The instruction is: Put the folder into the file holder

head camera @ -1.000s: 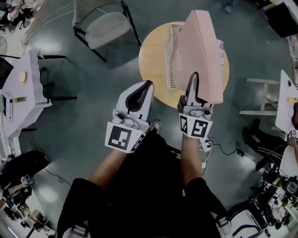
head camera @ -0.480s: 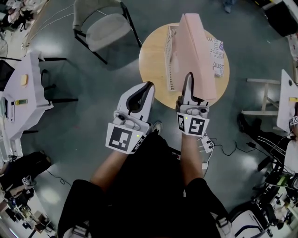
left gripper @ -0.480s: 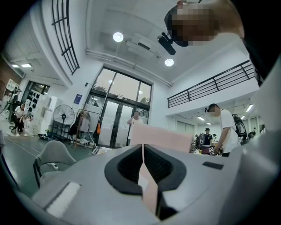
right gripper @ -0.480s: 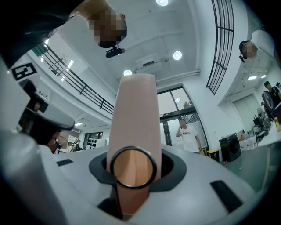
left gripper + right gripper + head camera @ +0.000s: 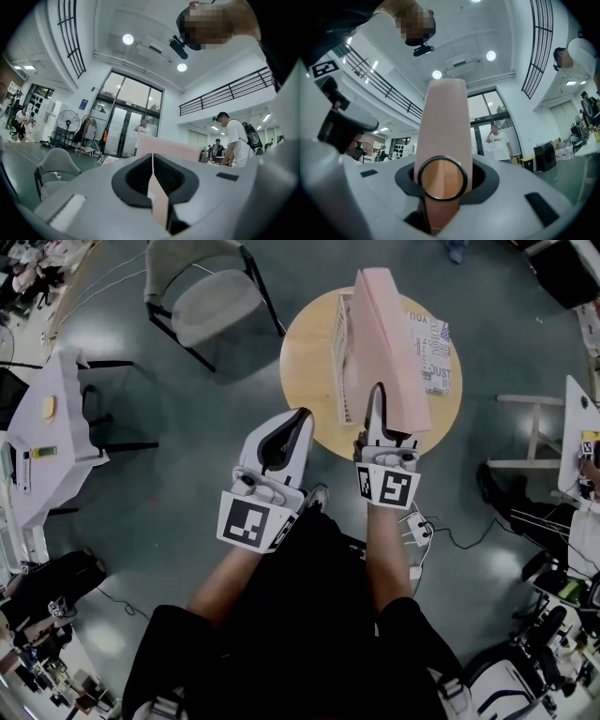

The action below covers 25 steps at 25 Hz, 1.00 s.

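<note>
A pink folder [image 5: 389, 343] stands on edge over the round wooden table [image 5: 305, 362], just right of the white mesh file holder [image 5: 345, 352] and close against it. My right gripper [image 5: 377, 395] is shut on the folder's near end. In the right gripper view the folder [image 5: 443, 122] rises between the jaws [image 5: 442, 178], and its round spine hole shows. My left gripper [image 5: 298, 416] hovers at the table's near left edge, shut and empty. In the left gripper view its pads [image 5: 152, 161] meet, and the folder [image 5: 168, 147] shows beyond them.
A printed paper [image 5: 433, 357] lies on the table right of the folder. A grey chair [image 5: 202, 296] stands at the far left of the table, white desks [image 5: 47, 427] at the left, a stool frame [image 5: 534, 437] at the right. Cables [image 5: 450, 535] run over the floor. People stand in the background.
The right gripper has carried the folder a little left and down, and the folder now stands more edge-on, uncovering the printed paper. The left gripper has stayed put.
</note>
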Each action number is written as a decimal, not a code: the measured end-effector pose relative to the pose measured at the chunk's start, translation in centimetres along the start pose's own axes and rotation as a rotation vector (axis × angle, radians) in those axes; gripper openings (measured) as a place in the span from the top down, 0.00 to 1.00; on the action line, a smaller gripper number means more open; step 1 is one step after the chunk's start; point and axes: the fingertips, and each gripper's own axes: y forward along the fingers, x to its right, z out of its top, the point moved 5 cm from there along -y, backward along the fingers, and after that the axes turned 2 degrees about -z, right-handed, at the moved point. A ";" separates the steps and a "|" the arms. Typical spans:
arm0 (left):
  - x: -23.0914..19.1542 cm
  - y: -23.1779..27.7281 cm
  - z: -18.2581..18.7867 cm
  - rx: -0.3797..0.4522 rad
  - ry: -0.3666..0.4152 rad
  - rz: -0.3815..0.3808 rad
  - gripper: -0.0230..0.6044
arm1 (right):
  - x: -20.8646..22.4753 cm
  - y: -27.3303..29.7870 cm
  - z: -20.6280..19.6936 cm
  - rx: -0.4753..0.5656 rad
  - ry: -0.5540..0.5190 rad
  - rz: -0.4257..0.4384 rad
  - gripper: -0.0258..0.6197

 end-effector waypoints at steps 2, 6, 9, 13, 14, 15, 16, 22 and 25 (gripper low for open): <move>-0.1 0.0 0.0 0.001 -0.004 0.000 0.94 | -0.1 0.1 -0.1 -0.004 0.001 0.000 0.77; -0.2 0.5 0.0 0.003 -0.006 -0.006 0.94 | 0.1 0.4 -0.3 -0.013 -0.003 0.004 0.77; -0.5 0.7 0.1 0.002 -0.006 -0.007 0.94 | 0.0 0.6 -0.5 -0.015 -0.004 0.009 0.77; -0.8 0.7 0.0 -0.001 -0.006 -0.003 0.94 | 0.1 0.6 -0.9 -0.016 -0.004 0.006 0.77; -0.9 0.7 -0.1 -0.002 -0.007 -0.002 0.94 | 0.2 0.6 -1.1 -0.020 -0.003 0.005 0.77; -0.9 0.7 -0.1 -0.002 -0.007 -0.003 0.94 | 0.3 0.5 -1.3 -0.026 -0.001 0.002 0.77; -0.9 0.7 -0.1 -0.002 -0.008 -0.003 0.94 | 0.3 0.5 -1.5 -0.030 0.002 0.000 0.77; -1.2 0.8 0.1 -0.001 -0.008 -0.004 0.94 | 0.2 0.4 -2.2 -0.045 0.009 -0.004 0.77; -1.1 0.8 0.2 0.003 -0.010 -0.002 0.94 | 0.1 0.5 -2.5 -0.055 0.003 0.002 0.77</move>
